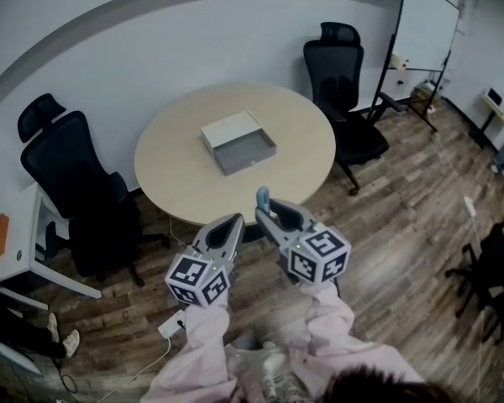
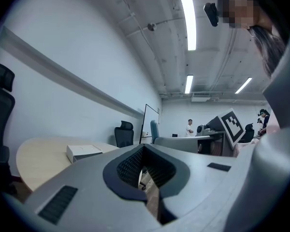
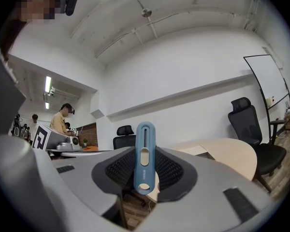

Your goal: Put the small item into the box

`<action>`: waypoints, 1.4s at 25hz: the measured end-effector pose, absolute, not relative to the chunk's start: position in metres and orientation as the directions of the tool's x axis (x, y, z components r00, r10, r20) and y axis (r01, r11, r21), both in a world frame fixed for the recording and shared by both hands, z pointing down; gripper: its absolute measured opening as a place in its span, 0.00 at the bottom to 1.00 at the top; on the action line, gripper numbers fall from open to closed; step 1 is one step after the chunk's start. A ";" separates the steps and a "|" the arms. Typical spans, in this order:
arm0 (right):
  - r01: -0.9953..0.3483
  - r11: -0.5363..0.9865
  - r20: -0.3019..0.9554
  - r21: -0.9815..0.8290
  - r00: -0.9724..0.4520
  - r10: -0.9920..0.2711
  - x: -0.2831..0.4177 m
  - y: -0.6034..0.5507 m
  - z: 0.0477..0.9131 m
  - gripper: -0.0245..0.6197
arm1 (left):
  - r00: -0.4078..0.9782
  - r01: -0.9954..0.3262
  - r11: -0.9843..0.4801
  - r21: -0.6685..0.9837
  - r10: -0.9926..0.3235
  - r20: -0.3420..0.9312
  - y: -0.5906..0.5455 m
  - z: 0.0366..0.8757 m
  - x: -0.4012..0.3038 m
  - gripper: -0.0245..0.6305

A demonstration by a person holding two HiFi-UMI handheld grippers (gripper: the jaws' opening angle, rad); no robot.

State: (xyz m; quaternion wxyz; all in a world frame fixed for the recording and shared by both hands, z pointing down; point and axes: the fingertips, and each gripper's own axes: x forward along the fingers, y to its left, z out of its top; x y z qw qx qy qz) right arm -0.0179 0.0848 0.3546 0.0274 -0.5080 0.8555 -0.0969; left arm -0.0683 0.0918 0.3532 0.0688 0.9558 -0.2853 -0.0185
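Observation:
A grey open box with a white lid side lies on the round beige table. In front of the table's near edge, my right gripper is shut on a slim blue item with a cream slider. In the right gripper view the blue item stands upright between the pads, with the box and table beyond it to the right. My left gripper is beside the right one, shut and holding nothing. In the left gripper view the box sits ahead to the left.
Black office chairs stand at the table's left and far right. A whiteboard is in the back right corner and a white desk at the left edge. A power strip lies on the wood floor by my feet.

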 end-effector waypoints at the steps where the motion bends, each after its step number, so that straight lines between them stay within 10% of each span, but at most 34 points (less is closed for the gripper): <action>1: -0.865 0.463 0.052 -0.194 -0.481 -0.875 -0.017 0.083 0.356 0.23 | 0.838 -0.541 -0.829 0.142 -0.545 0.007 0.091 0.355 -0.068 0.05; 35: -0.895 0.388 0.079 -0.221 -0.413 -0.907 -0.035 -0.020 0.369 0.23 | 0.881 -0.470 -0.869 0.158 -0.473 0.021 -0.025 0.363 -0.090 0.05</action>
